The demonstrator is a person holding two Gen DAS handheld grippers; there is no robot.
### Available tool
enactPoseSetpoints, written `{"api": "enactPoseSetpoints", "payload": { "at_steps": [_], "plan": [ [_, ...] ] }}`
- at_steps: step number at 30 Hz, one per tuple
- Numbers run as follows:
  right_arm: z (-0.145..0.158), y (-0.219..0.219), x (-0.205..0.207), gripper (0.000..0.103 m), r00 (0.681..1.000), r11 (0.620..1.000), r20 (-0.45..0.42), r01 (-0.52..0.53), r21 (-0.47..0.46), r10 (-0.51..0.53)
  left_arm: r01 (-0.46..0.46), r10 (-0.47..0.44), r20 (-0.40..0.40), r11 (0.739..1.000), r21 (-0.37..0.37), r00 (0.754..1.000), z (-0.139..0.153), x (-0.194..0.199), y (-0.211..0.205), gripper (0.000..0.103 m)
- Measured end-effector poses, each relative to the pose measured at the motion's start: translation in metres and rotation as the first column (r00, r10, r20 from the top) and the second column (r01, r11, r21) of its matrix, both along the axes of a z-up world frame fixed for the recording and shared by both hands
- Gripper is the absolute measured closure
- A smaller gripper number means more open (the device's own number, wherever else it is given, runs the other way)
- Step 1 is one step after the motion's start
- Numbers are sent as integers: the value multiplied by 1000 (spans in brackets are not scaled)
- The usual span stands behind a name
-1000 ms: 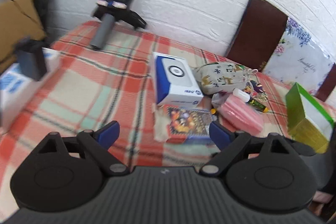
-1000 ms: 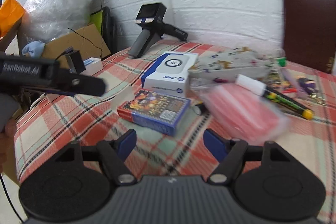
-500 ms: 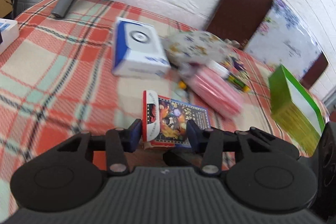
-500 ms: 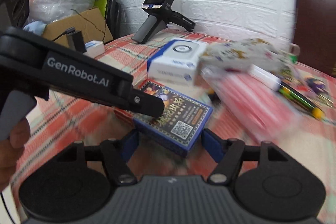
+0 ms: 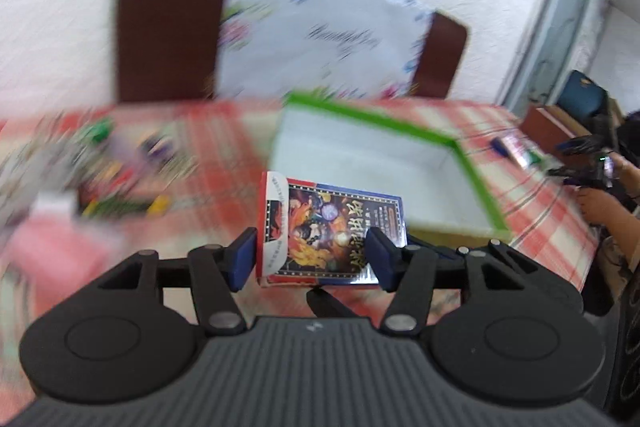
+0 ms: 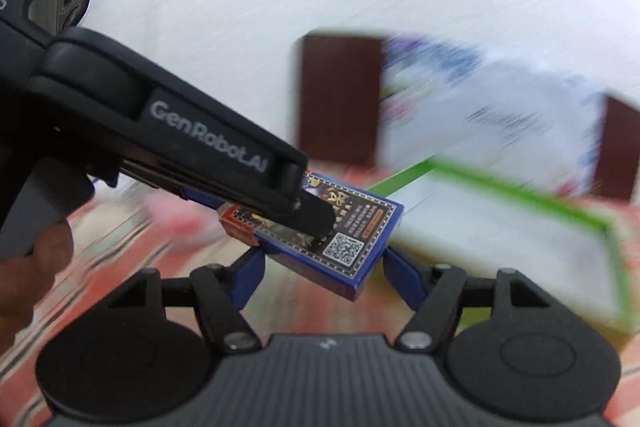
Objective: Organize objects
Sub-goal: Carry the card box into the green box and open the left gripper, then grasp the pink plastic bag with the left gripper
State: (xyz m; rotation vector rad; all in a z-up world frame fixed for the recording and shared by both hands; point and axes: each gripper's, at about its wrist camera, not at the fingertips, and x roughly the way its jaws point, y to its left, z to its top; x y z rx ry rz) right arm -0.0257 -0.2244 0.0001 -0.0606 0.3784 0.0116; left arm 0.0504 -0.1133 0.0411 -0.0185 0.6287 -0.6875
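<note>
both grippers on the card box (image 5: 332, 227), right gripper (image 6: 322, 267) pinching its ends; left gripper (image 5: 310, 259) jaws opening around it, green-rimmed box (image 5: 472, 163) just behind

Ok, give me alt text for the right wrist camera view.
A blue card box sits between the right gripper jaws, with the left gripper reaching in from the left over its top face. Behind, blurred, a green-rimmed box lies on a red plaid tablecloth below a white wall.

Bright, even light; heavy motion blur behind (sharp foreground), fisheye-bent edges
</note>
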Motion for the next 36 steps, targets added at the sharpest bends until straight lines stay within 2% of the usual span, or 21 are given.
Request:
{"api": "enactPoseSetpoints", "payload": {
  "at_steps": [3,5,8,11,14,17,19,21,23,25,27,29,30,31,33,36],
  "plan": [
    [10,-39,19,35,995,995,31,97,7,-97,58,-57,35,998,0,998,7,24,-49,40],
    [6,-60,35,34,989,989,10,145,14,-145,72,-73,34,997,27,997,0,38,-76,38],
    [-7,-81,54,33,980,980,-57,193,52,-190,69,-68,-9,996,59,998,-19,51,-100,38],
    [-19,-87,61,23,972,972,-97,220,78,-212,22,-16,-51,993,120,999,-37,57,-105,37],
    [-24,-83,54,20,971,968,-76,232,92,-225,2,7,-62,990,144,998,-42,57,-97,35],
    [-20,-77,43,22,977,973,-13,214,90,-214,-9,12,-30,995,101,999,-30,45,-76,31],
    [-18,-57,22,30,981,981,56,183,59,-186,-17,13,50,997,81,999,-20,28,-55,33],
    [-23,-36,7,39,988,991,86,126,50,-130,-38,29,133,997,61,991,-14,10,-26,32],
    [-30,-15,-2,47,995,997,75,54,58,-58,-76,66,158,995,58,985,-16,-3,4,32],
    [-41,8,-2,51,999,997,5,-40,71,40,-135,124,141,989,67,982,-25,-8,34,32],
    [-51,31,8,52,986,988,-114,-113,103,124,-209,198,111,973,99,974,-38,-8,61,32],
    [-62,42,23,52,956,974,-227,-149,169,186,-278,271,63,949,150,960,-51,-4,84,32],
    [-63,46,27,44,949,970,-244,-159,182,201,-312,309,43,935,170,950,-56,-3,97,32],
    [-61,52,29,39,948,969,-235,-176,172,214,-355,356,31,916,187,934,-61,-2,111,32],
    [-56,63,40,34,934,958,-234,-233,170,269,-459,466,22,861,220,884,-67,-1,139,32],
    [-50,78,67,15,931,947,-198,-277,164,307,-568,583,-15,796,209,812,-76,2,181,32]
  ]
}}
